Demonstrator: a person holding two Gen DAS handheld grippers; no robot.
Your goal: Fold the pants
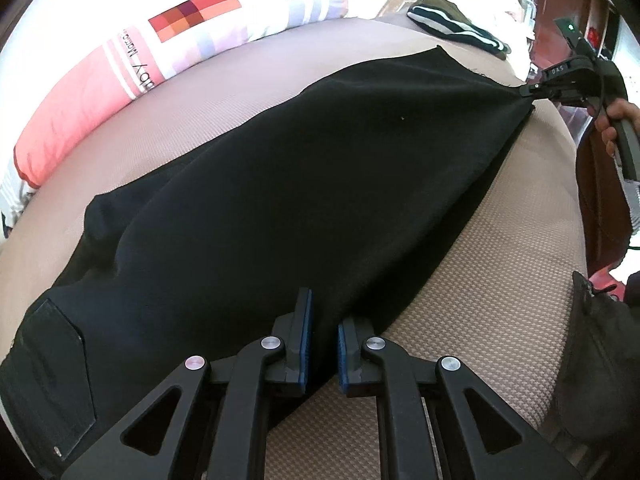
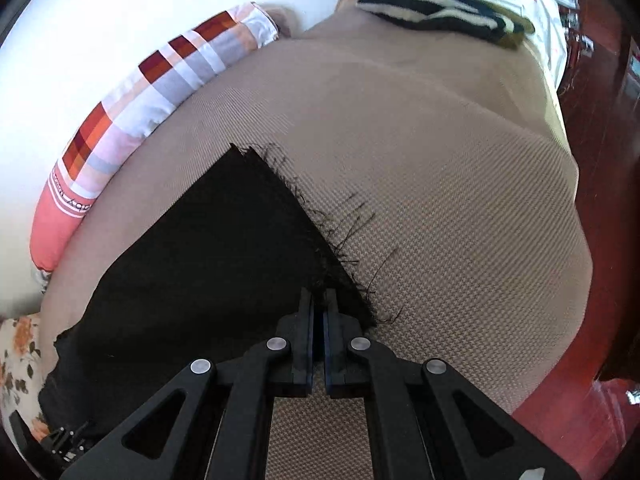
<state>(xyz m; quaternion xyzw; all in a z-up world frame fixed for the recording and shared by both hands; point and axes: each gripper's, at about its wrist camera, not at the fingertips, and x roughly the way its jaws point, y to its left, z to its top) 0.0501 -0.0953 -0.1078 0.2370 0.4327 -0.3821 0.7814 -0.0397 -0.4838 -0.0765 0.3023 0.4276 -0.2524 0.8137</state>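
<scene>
Black pants [image 1: 280,168] lie stretched across a beige textured bed cover [image 1: 460,320], waist and back pocket [image 1: 52,364] at the near left, leg ends at the far right. My left gripper [image 1: 322,322] has its jaws slightly apart, straddling the near edge of the pants near the waist. My right gripper [image 2: 319,300] is shut on the frayed leg hem of the pants [image 2: 200,272]; it also shows in the left wrist view [image 1: 532,90], pulling the hem taut.
A pink checked pillow [image 1: 120,80] lies along the far side of the bed. A folded striped dark garment [image 2: 436,12] sits at the far end. Red wooden floor [image 2: 600,240] lies off the bed's right edge.
</scene>
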